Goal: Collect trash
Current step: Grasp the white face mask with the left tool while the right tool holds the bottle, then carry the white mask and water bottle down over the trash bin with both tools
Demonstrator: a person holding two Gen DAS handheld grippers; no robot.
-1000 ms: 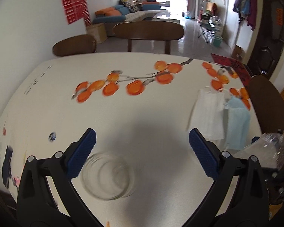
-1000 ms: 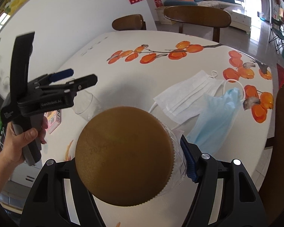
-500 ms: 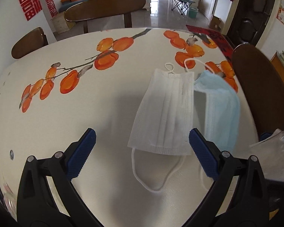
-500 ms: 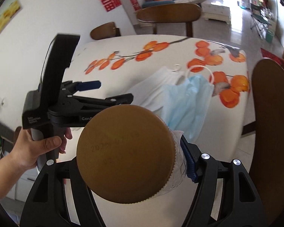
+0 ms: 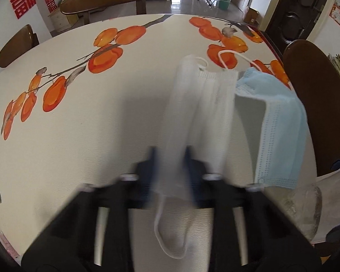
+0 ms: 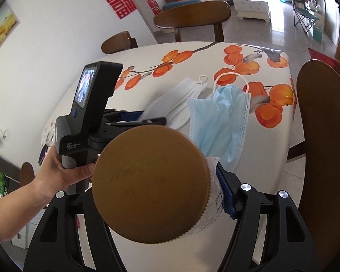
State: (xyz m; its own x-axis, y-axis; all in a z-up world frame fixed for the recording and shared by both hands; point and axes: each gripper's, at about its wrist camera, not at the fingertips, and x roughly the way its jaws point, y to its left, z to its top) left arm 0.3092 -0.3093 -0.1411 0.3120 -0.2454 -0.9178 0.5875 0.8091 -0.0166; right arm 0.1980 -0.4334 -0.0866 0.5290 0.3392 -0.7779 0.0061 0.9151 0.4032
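While the left gripper (image 5: 168,170) points steeply down at the table (image 5: 79,136), its jaws have just been closing and now pinch the near end of the white face mask (image 5: 201,113), which bunches up between the blue pads. The gripper is smeared by motion blur in its own view, so the exact spot of the grip is hard to make out, though the mask's fabric clearly runs up from between the pads. One white ear loop (image 5: 167,238) hangs slack below the pinch. The blue face mask (image 5: 276,131) lies just beside the white one on its right, touching it near the far end, with its loop resting on the printed orange fruit of the tablecloth.

In the right wrist view, the right gripper (image 6: 156,190) holds a clear plastic jar (image 6: 213,195) with a brown ribbed lid (image 6: 151,181), the jaws spread wide and pressed against its sides. A hand (image 6: 63,172) grips the handle of the left gripper at the left, its small screen lit. Wooden chairs (image 6: 192,15) stand around the table's far edge.
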